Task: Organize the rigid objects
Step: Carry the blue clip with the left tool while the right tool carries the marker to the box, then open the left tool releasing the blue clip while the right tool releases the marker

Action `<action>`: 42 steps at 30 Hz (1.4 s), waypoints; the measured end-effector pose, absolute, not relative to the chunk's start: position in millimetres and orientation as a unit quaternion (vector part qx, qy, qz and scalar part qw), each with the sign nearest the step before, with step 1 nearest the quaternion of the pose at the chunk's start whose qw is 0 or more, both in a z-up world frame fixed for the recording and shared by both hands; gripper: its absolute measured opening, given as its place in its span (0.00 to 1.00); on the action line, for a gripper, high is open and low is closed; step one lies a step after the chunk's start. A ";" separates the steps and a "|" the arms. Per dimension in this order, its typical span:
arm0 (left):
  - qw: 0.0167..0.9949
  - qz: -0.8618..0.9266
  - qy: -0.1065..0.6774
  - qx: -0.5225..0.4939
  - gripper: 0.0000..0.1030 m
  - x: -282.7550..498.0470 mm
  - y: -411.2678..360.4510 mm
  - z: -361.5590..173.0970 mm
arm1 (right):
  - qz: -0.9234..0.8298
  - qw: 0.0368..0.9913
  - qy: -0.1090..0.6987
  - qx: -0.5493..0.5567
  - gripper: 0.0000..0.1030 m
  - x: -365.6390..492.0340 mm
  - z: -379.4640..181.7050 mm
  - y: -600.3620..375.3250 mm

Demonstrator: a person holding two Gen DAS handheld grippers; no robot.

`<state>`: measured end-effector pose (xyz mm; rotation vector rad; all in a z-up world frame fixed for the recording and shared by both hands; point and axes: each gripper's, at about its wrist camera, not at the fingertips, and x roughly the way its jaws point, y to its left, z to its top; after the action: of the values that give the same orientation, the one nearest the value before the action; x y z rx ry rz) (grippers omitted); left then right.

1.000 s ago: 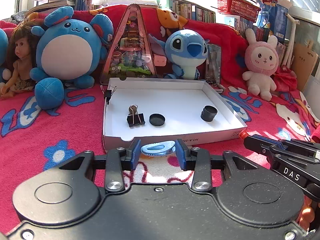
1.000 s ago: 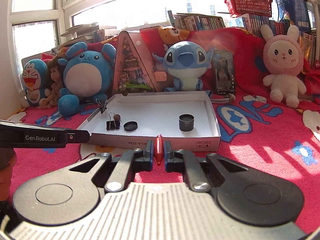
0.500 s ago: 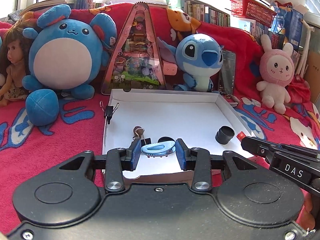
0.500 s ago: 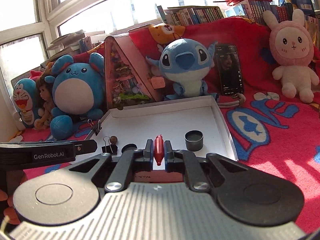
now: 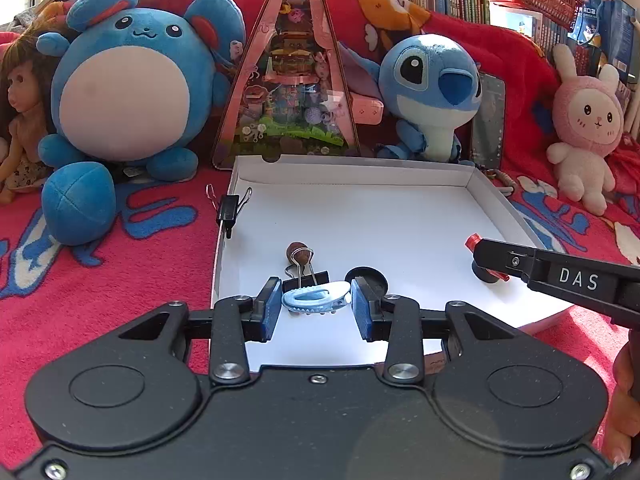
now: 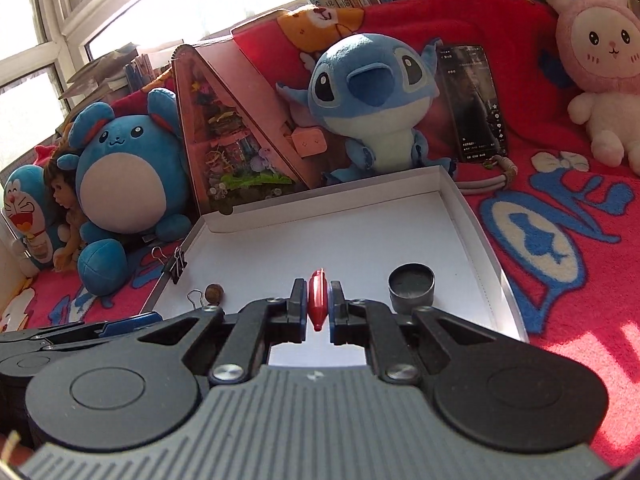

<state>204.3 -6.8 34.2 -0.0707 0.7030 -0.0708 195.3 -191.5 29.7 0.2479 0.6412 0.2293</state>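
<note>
A red cartoon blanket (image 5: 120, 280) covers the bed, with plush toys lined along the back: a round blue one (image 5: 124, 80), a blue big-eared one (image 5: 432, 84) and a pink rabbit (image 5: 584, 128). In front of them lies a shallow white box (image 5: 400, 216), the collecting place for the small hard items.

Inside the box sit a short dark cup (image 6: 411, 288), a black round lid (image 5: 370, 278), a black binder clip (image 5: 306, 274) and a small brown nut (image 5: 297, 250); another binder clip (image 5: 229, 210) is clamped on the box's left wall.

The left gripper (image 5: 316, 308) hovers over the near part of the box, grasping a light-blue hair clip (image 5: 316, 300) held crosswise between its blue pads. The right gripper (image 6: 318, 310) is clenched on a thin red clip (image 6: 318, 304) held upright, poised above the box floor just beside the dark cup.

Both items appear to be over the box and ready to be set down. A clean release would likely mean lowering each close to the white floor before letting go, choosing bare patches: the hair clip short of the binder clip and lid, the red piece clear of the cup, so nothing bounces or knocks its neighbours. The two grippers are near each other, so releasing one at a time seems the safer course.
</note>
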 end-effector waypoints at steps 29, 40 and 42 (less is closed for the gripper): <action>0.932 -0.017 0.360 -0.032 0.35 227.7 -6.7 11.8 | 0.100 0.918 0.366 0.112 0.13 234.7 5.3 -178.0; 0.932 -0.021 0.359 -0.033 0.36 224.1 -7.5 14.0 | 0.101 0.917 0.370 0.110 0.17 232.8 3.8 -176.0; 0.933 -0.023 0.357 -0.034 0.38 221.5 -7.8 16.2 | 0.101 0.918 0.369 0.109 0.19 231.9 4.9 -175.8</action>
<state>221.5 -7.8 16.2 -0.0686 0.7301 -0.0480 231.9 -175.8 4.9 0.2252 0.7582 0.2083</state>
